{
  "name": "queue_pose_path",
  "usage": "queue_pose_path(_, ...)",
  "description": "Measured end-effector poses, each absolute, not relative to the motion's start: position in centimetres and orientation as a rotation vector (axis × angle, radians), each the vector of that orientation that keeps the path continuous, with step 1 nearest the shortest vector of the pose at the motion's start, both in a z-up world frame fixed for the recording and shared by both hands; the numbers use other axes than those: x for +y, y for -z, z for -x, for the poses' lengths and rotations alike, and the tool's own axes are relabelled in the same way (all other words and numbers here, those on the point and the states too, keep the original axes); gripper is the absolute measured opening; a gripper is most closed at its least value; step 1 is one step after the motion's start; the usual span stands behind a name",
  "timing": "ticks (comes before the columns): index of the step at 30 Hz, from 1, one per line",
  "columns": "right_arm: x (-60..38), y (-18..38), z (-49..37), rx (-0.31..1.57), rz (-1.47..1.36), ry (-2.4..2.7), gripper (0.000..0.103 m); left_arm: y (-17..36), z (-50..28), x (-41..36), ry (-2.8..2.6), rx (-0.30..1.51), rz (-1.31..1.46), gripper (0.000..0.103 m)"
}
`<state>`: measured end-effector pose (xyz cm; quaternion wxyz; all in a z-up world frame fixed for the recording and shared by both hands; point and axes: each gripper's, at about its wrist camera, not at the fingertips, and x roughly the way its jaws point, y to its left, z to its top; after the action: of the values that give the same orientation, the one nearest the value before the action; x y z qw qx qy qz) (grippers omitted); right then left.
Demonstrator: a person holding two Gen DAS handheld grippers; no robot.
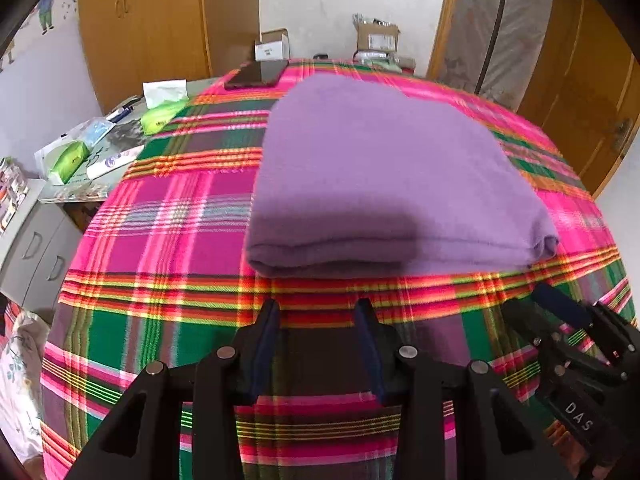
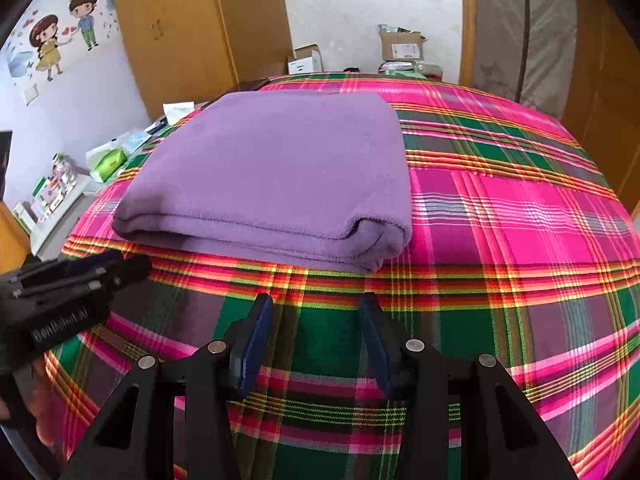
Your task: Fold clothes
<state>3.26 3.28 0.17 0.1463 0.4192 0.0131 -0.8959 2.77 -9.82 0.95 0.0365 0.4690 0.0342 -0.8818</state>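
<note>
A purple garment (image 1: 384,176) (image 2: 272,176) lies folded into a thick rectangle on the plaid bedsheet (image 1: 160,220) (image 2: 520,220), its folded edge facing me. My left gripper (image 1: 318,308) hovers over the sheet just short of that near edge. It is open, with only plaid cloth showing between its fingers. My right gripper (image 2: 316,300) is likewise open and holds nothing, a little in front of the garment's near right corner. Each gripper shows in the other's view: the right gripper (image 1: 532,300) low at the right, the left gripper (image 2: 128,264) at the left edge beside a hand.
A dark phone (image 1: 258,74) lies on the bed beyond the garment. To the left, a grey cabinet (image 1: 40,248) carries green tissue packs (image 1: 68,160). Cardboard boxes (image 1: 376,38) stand behind the bed, with wooden wardrobes (image 1: 152,28) along the walls.
</note>
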Motion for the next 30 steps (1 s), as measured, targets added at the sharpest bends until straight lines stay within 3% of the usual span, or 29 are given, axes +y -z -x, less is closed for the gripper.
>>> queue_pose_path(5, 2.8, -0.1, -3.2, 0.085, -1.219, 2.599, 0.047, -0.7, -2.4, -9.5, 2.71, 0.064, -1.401, 0.04)
queue_pose_path(9, 2.1, 0.1, -3.3, 0.146, -1.224, 2.593, 0.06, -0.7, -2.4, -9.5, 2.713, 0.082, -1.37, 0.04)
queue_pose_path(16, 1.7, 0.2, -2.9, 0.176, -1.241, 2.621, 0.063, -0.5, -2.1, -9.7, 2.729, 0.092, -1.315, 0.041)
queue_pose_path(19, 1.9, 0.3, -2.9, 0.163, -1.259, 2.642, 0.074, -0.5, -2.2, -9.7, 2.737, 0.091, -1.298, 0.042)
queue_pose_path(30, 2.2, 0.3, -2.7, 0.156, -1.275, 2.66, 0.075, -0.4, -1.9, -9.8, 2.738, 0.079, -1.294, 0.045)
